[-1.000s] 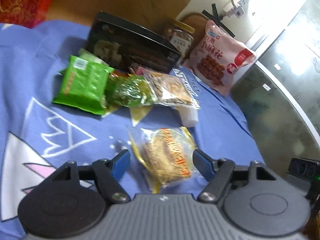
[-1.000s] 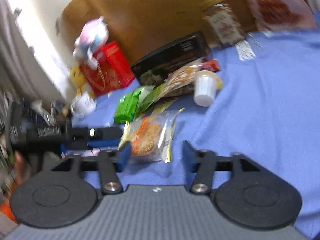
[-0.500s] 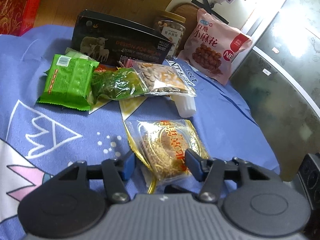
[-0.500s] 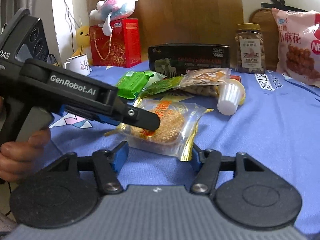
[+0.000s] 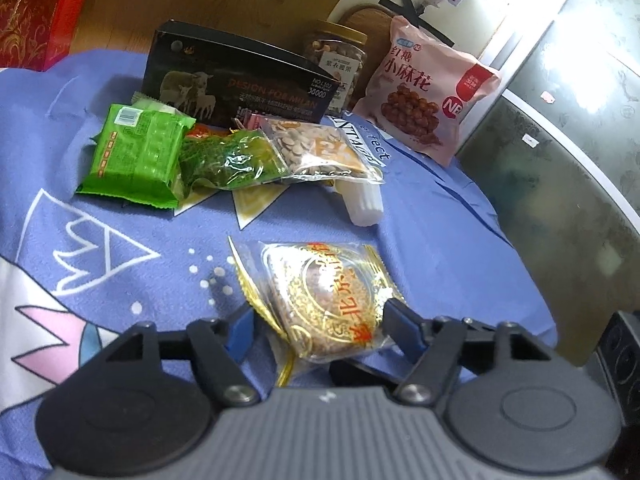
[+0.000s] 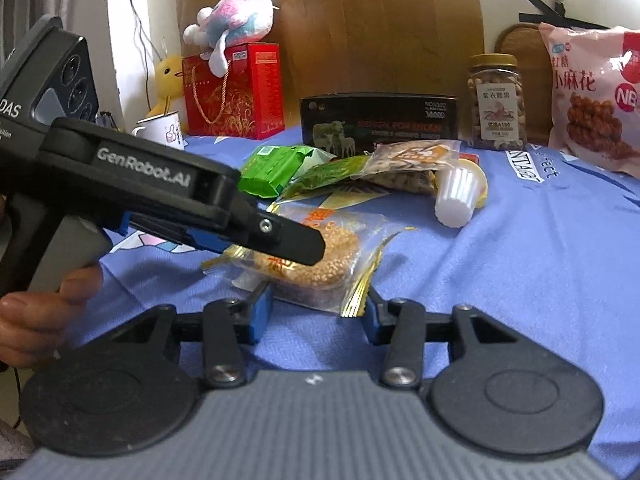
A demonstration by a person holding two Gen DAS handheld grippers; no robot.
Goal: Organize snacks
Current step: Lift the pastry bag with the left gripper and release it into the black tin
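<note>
Two hand-held grippers, left hand-held gripper opening, right hand-held gripper closing, bracket the clear gold-edged sesame cake packet; snacks beyond it still lie jumbled, unsorted.

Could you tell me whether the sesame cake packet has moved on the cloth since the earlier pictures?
Cannot tell: the sesame cake packet lies below the white jelly cup as before, and the camera itself moved.
</note>
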